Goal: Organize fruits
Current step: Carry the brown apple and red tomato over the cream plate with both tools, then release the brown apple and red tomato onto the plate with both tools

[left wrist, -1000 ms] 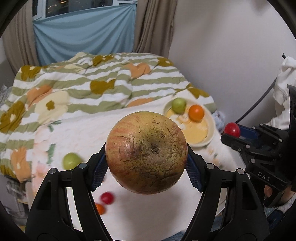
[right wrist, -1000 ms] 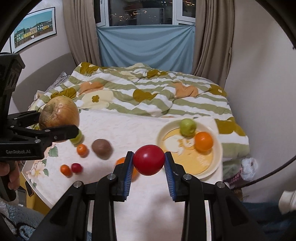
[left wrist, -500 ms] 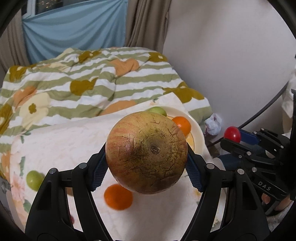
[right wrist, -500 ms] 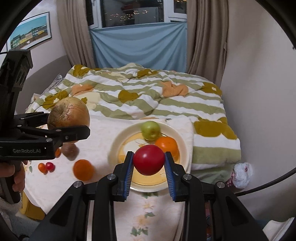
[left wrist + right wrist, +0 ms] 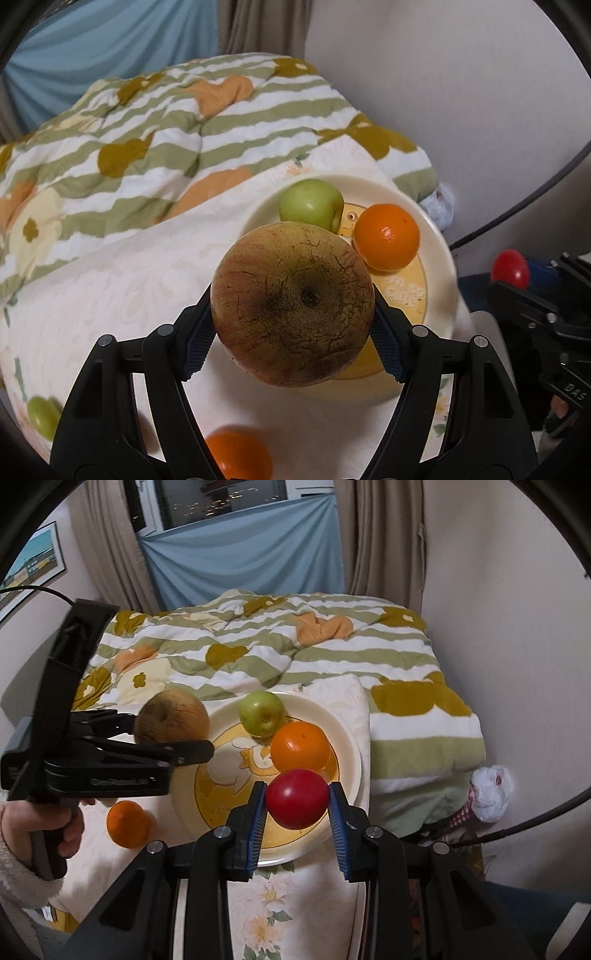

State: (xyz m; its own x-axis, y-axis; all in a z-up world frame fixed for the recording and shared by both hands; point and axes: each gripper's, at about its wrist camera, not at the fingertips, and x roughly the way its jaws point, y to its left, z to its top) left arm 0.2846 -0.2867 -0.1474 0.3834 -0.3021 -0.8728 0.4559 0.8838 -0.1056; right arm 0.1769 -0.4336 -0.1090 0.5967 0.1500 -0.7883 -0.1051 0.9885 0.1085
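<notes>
A striped quilt (image 5: 280, 653) covered the bed behind the cloth-covered worktop (image 5: 110, 295). On the worktop sat a cream plate (image 5: 347, 738) holding a green apple (image 5: 261, 713) and a glossy orange (image 5: 300, 747). The left gripper (image 5: 293, 332) gripped a large, cracked, russet apple (image 5: 293, 310) above the plate's near edge, hiding part of it. The right gripper (image 5: 297, 806) pinched a smooth red tomato (image 5: 297, 797) over the plate. Only the right view showed the person's hand (image 5: 55, 827); another orange (image 5: 127, 823) lay beside the plate.
</notes>
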